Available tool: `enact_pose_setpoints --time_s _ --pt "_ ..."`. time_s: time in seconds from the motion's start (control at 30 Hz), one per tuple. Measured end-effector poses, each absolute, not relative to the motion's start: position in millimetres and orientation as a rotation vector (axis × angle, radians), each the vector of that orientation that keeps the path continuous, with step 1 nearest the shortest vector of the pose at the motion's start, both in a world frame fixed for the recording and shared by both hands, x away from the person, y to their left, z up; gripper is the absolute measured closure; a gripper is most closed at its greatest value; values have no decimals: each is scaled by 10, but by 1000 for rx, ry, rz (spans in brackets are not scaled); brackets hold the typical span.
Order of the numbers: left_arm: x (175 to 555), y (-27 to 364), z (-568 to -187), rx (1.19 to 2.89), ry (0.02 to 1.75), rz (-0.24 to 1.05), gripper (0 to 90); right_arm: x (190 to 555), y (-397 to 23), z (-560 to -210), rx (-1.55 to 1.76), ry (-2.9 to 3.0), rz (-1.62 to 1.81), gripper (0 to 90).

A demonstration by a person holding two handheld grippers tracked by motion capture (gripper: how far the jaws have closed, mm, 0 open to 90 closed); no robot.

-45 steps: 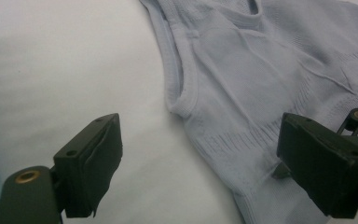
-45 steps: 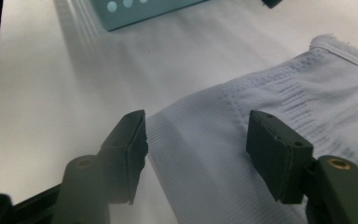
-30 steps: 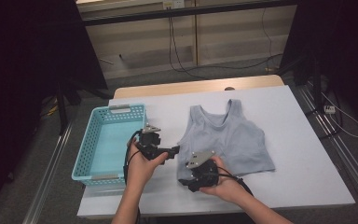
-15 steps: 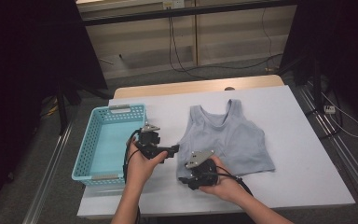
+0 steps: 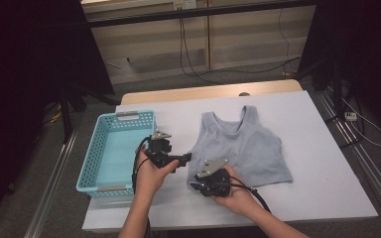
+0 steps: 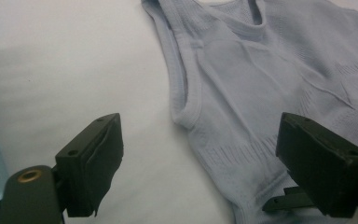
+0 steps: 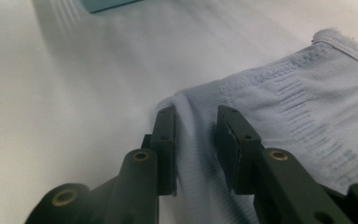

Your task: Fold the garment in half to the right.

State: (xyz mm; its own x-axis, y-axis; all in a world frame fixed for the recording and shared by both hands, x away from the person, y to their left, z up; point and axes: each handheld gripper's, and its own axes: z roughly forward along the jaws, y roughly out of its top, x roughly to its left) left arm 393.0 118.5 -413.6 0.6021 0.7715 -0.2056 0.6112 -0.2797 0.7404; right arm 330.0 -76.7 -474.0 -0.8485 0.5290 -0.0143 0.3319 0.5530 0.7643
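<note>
right gripper view shows the right gripper (image 7: 196,140) at lower centre, its jaws just closing around a raised fold at the corner of the pale blue tank top (image 7: 307,102). high view: left gripper (image 5: 184,158), jaws spread wide, hovers beside the top's left edge; the top lies flat mid-frame on the white table (image 5: 317,124), the blue basket (image 5: 92,163) to its left.

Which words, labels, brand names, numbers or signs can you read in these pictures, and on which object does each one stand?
None can be read.
Pale grey ribbed knit tank top: no print or tag shows.
Light blue perforated plastic basket: no marking on its rim or walls.
White table cover: plain.
Black two-jaw grippers: no lettering on the jaws.
</note>
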Motion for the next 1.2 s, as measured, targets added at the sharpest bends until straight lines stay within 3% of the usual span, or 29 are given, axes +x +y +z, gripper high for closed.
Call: enact_pose_setpoints --time_s 0.17,0.43,0.57,0.6,1.2 --pt "3935 1194 -4134 1993 1098 245 153 3322 -769 -4735 738 2539 1174 790" --pt "3949 1204 -4115 1986 1094 253 153 3318 -784 -4711 754 2525 1199 844" --pt "3951 1188 -4109 1922 1131 249 153 3278 -818 -4655 763 2514 1249 850" --pt "3966 1232 -4090 2001 1087 260 153 3272 -828 -4636 772 2509 1268 851" --pt "4059 1008 -4061 1943 1091 257 154 3115 -923 -4514 773 2520 1365 852"
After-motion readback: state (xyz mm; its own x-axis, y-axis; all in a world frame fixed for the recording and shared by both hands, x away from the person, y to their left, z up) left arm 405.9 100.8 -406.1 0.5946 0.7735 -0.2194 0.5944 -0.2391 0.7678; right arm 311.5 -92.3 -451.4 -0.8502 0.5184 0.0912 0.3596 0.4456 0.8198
